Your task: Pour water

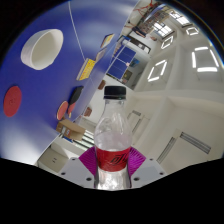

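A clear plastic water bottle with a black cap and a red label stands between my gripper's two fingers. Both pink pads press against the label from either side, so the gripper is shut on the bottle. The bottle is held up in the air, and the whole view is tilted. Water shows in the bottle's lower part. No cup or other vessel shows.
A blue wall with a white disc and a red disc is to the left. Ceiling light panels are beyond to the right. A brown object lies left of the bottle.
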Demonstrator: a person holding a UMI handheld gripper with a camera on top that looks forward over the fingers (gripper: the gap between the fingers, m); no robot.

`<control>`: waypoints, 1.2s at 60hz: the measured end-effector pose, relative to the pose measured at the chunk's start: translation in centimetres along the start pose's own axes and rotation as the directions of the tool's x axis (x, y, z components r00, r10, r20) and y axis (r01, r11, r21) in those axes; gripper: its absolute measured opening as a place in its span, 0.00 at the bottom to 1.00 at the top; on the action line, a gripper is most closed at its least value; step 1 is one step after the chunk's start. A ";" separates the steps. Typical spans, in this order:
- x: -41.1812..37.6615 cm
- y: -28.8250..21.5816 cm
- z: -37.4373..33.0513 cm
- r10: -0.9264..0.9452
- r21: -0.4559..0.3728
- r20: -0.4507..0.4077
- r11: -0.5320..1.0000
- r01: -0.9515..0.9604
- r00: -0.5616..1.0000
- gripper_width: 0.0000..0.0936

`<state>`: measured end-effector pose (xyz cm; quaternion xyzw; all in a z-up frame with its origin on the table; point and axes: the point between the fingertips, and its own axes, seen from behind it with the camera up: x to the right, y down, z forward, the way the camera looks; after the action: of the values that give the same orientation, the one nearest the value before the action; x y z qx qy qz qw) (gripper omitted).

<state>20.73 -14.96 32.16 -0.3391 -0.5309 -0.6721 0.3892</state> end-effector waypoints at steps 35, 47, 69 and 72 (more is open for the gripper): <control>2.8 -5.6 0.7 0.184 0.120 0.059 0.975 -0.189 0.981 0.38; 8.7 1.0 -0.5 0.887 -0.006 0.082 0.457 -0.890 0.455 0.38; -9.7 -5.2 -2.0 0.901 -0.365 0.133 -0.344 -0.865 -0.414 0.38; -12.0 -5.8 -2.1 0.897 -0.392 0.137 -0.341 -0.854 -0.421 0.38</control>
<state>21.09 -14.27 18.68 -0.7742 -0.0530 0.0008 0.6307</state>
